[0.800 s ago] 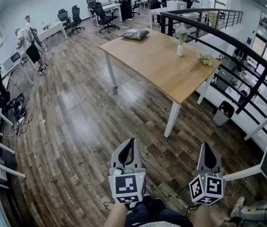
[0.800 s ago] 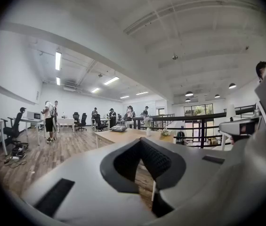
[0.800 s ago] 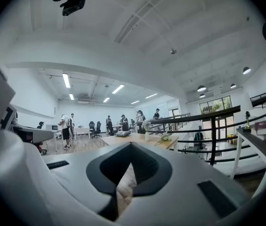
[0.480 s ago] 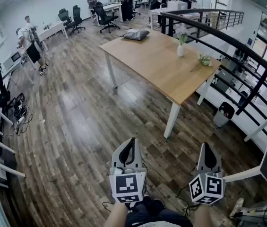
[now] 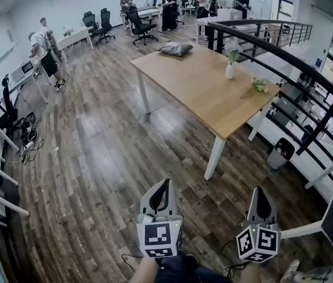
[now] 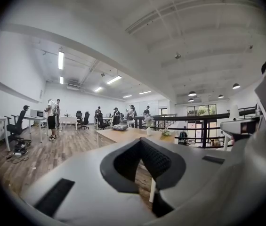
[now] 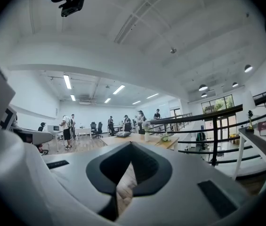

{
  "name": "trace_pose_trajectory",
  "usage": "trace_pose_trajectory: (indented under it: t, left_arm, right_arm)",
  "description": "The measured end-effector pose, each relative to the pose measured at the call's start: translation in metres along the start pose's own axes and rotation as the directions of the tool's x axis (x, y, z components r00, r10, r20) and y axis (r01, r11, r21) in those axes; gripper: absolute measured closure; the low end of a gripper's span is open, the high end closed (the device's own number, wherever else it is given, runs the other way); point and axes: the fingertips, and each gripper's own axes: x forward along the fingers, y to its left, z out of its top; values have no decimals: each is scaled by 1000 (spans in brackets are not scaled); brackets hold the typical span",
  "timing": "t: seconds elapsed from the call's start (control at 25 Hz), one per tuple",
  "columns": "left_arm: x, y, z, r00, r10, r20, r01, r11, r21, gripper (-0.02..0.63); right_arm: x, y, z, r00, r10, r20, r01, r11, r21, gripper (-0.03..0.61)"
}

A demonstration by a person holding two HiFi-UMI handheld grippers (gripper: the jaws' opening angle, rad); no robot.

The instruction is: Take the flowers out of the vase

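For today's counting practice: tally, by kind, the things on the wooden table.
Vase: 1
Flower bunches: 2, one in the vase, one lying loose
Grey bag: 1
Total: 4

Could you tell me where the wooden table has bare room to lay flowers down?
The table is bare across its middle and near corner, from the grey bag at the far end to the vase near the right edge. Only that edge is crowded, where a loose sprig lies near the vase.
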Motion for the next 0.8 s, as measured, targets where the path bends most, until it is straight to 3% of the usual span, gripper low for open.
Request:
trace_pose_trajectory:
  t: [0.4, 0.8]
  left_arm:
    - [12, -1, -4, 999, 33, -1, -33, 999, 14, 571]
    - [87, 18, -8, 1000, -4, -11, 4, 1000, 18, 570]
  right_arm:
    - [15, -14, -5, 1000, 5, 6, -5, 1000, 6, 568]
    - [90, -3, -9, 1000, -9, -5, 9, 1000, -2, 568]
